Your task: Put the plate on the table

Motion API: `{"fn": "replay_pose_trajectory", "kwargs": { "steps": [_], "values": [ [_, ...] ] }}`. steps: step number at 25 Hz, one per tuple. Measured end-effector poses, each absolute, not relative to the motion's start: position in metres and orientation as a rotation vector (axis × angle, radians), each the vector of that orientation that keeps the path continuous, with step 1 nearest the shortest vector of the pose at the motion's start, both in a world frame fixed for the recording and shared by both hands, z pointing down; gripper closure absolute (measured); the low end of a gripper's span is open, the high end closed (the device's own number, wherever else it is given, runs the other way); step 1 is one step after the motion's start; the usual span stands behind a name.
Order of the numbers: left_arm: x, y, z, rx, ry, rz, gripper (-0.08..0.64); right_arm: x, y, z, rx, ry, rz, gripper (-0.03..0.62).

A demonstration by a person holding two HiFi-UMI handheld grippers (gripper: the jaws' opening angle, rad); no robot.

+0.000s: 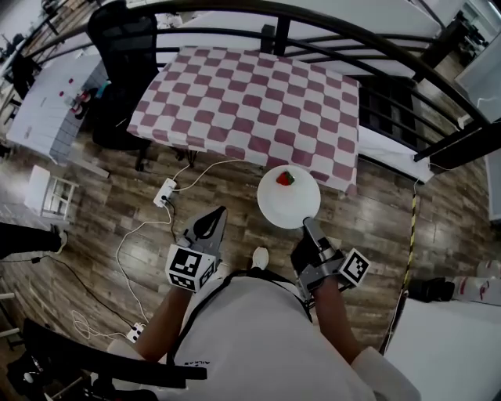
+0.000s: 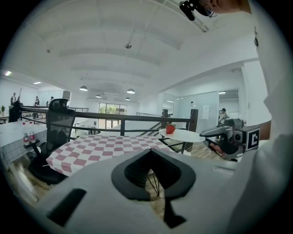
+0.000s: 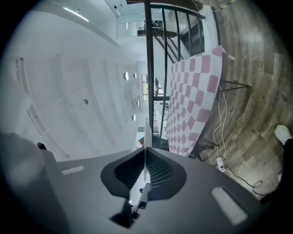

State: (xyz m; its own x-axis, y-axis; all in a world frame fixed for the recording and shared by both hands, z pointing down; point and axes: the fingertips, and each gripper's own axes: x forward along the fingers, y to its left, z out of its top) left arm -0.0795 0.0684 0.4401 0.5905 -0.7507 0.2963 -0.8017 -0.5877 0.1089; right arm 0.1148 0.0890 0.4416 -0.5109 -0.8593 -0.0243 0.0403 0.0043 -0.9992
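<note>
White plate, maroon-and-white checked tablecloth

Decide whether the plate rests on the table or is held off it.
Held off it. The right gripper clamps the plate by its rim, holding it level beside the table, a strawberry on it.

Red-and-white checked cloth table with its whole top bare, open wooden plank floor along its near edge, black metal railing close behind its far edge, black office chair at its left end, white power strip and white cables low on the floor.
</note>
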Motion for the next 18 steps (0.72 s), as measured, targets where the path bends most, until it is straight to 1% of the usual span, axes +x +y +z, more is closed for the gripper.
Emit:
{"fn": "replay_pose_trajectory", "kwargs": {
  "steps": [11, 18],
  "values": [
    [-0.024, 0.038, 0.446, 2.587, -1.288, 0.324, 0.555, 0.168, 0.064, 0.465, -0.881, 1.57, -1.638, 0.574],
    [-0.008, 0.035, 0.449, 2.584, -1.3, 0.326, 0.555, 0.186, 0.062, 0.477, -0.882, 1.575, -1.652, 0.574]
  ]
}}
